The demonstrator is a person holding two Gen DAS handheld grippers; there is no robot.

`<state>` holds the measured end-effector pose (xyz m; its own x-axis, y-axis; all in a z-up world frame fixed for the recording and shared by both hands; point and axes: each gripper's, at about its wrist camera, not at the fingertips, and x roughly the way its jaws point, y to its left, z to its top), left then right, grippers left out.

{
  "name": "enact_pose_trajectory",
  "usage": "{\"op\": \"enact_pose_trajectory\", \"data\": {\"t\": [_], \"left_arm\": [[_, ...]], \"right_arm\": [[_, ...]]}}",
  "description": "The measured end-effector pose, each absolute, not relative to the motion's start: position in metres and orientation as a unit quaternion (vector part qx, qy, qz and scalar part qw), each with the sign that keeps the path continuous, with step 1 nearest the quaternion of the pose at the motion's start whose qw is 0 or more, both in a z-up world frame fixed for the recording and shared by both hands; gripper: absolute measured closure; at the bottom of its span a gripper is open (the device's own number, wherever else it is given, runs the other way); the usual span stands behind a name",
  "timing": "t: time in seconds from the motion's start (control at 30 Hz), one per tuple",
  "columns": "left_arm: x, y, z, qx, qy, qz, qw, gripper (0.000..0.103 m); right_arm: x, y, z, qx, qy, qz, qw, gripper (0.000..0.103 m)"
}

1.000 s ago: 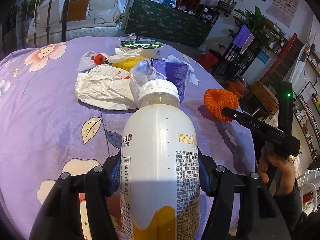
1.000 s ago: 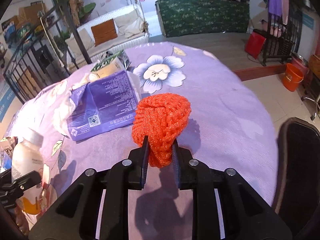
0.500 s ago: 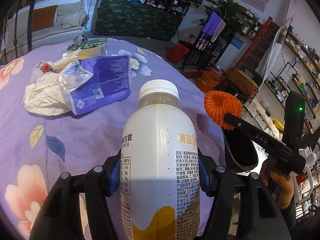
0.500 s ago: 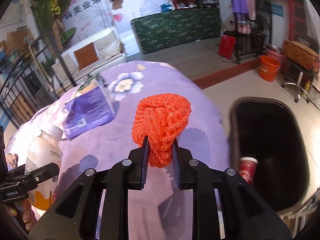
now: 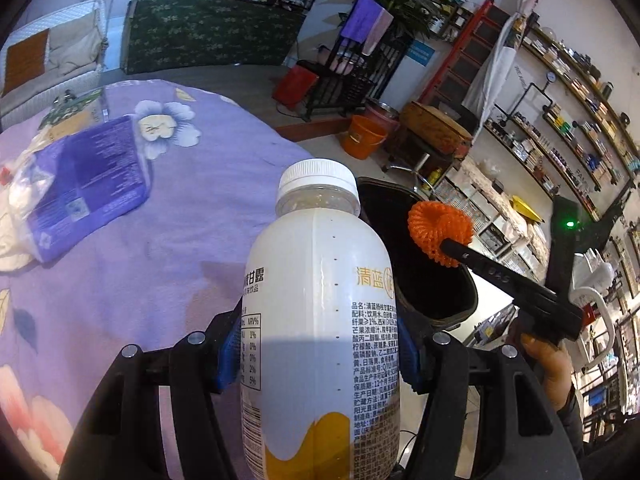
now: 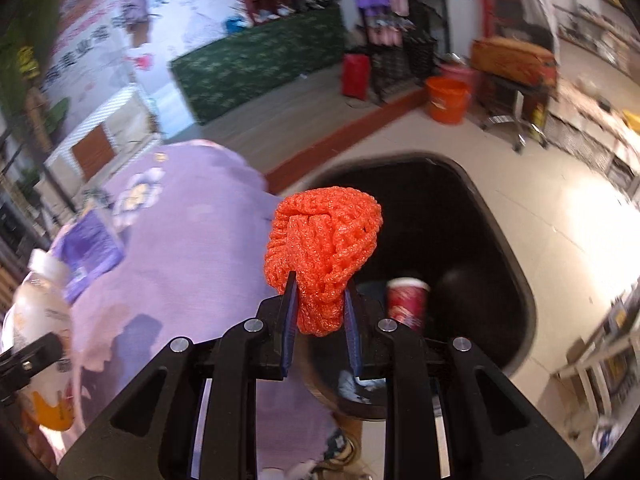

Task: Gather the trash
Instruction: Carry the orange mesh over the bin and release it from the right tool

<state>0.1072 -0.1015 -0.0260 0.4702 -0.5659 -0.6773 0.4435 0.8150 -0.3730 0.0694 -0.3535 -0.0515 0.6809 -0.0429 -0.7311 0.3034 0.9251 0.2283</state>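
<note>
My left gripper (image 5: 318,354) is shut on a white and yellow drink bottle (image 5: 320,320) with a white cap, held upright above the purple table's right edge. My right gripper (image 6: 320,320) is shut on an orange foam net (image 6: 324,248) and holds it over the black trash bin (image 6: 516,264) beside the table. The net (image 5: 438,232) and the right gripper also show in the left wrist view, above the bin (image 5: 440,300). A red paper cup (image 6: 406,304) lies inside the bin. The bottle shows at the left in the right wrist view (image 6: 40,320).
A purple packet (image 5: 88,176), a white crumpled bag (image 5: 12,220) and a green carton (image 5: 76,108) lie on the flowered purple tablecloth (image 5: 180,220). An orange bucket (image 6: 446,98) and a stool (image 6: 512,80) stand on the floor beyond the bin.
Both grippers have swung right, away from the trash pile towards the bin. The orange net has gone from over the table to over the bin's opening. The bottle stays gripped.
</note>
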Motion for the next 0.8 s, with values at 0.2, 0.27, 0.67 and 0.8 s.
{"op": "enact_pose_trajectory", "data": {"t": [0.2,0.27,0.67,0.8], "left_arm": [[0.110,-0.130,-0.030,-0.055,0.425,-0.327,0.842,0.043],[0.110,-0.139,-0.031,-0.048,0.426,-0.335,0.839,0.043],[0.112,-0.174,-0.032,-0.019,0.437,-0.371,0.819,0.043],[0.116,-0.192,-0.036,-0.014,0.449,-0.384,0.806,0.043]], "right_arm": [[0.082,-0.390,-0.087,0.208,0.422,-0.126,0.873,0.081],[0.087,-0.397,-0.097,0.217,0.434,-0.129,0.865,0.079],[0.088,-0.408,-0.115,0.219,0.439,-0.159,0.857,0.051],[0.074,-0.415,-0.096,0.211,0.415,-0.177,0.867,0.047]]}}
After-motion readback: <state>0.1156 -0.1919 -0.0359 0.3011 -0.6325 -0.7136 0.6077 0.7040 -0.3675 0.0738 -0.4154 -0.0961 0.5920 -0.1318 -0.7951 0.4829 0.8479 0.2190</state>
